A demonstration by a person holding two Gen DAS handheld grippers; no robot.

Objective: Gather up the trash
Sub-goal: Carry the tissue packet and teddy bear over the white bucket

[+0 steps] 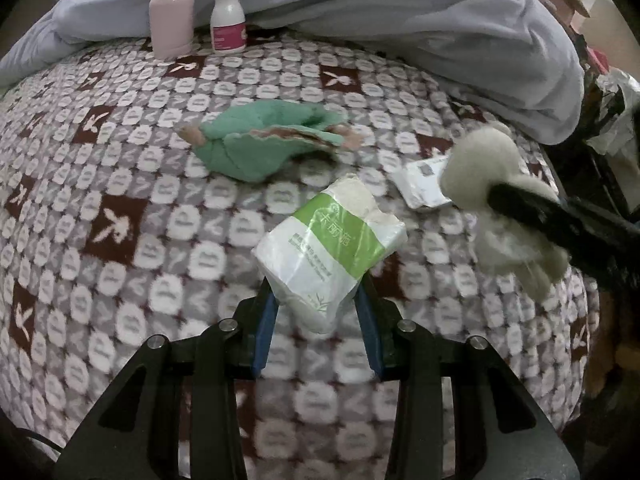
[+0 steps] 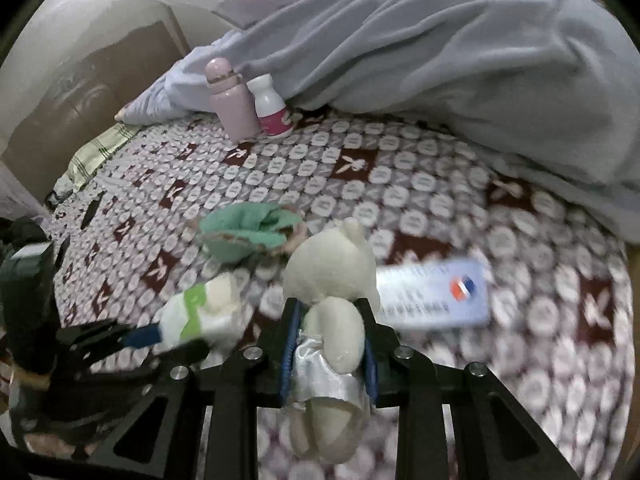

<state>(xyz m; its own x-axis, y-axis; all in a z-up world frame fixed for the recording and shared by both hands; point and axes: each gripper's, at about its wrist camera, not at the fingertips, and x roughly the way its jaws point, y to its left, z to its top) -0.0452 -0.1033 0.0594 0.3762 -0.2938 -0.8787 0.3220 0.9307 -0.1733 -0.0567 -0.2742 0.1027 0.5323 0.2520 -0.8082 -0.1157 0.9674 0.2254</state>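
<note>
Both hands are loaded, so the pickup step looks done and the carry to a bin is what comes next. The left gripper [image 1: 316,300] is clamped on a tissue pack [image 1: 332,240], white with a green band, its blue pads pressed into the pack's lower end so the pack stands up between them, clear of the bed [image 1: 120,184]. The right gripper [image 2: 328,340] is clamped on a cream plush toy [image 2: 332,280], squeezing it around the body, head pointing away from the camera; whether a plush counts as trash is doubtful.

Still lying on the patterned blanket are a flat white packet [image 2: 436,294] just beyond the toy, and a green cloth doll [image 1: 264,142] farther back. A pink flask [image 1: 171,10] and a white pill bottle [image 1: 228,18] stand upright side by side against the grey quilt [image 1: 400,20].

No bin or bag is clearly visible in either view. The next move calls for finding one, then releasing each item over it, 1 hand at a time.
</note>
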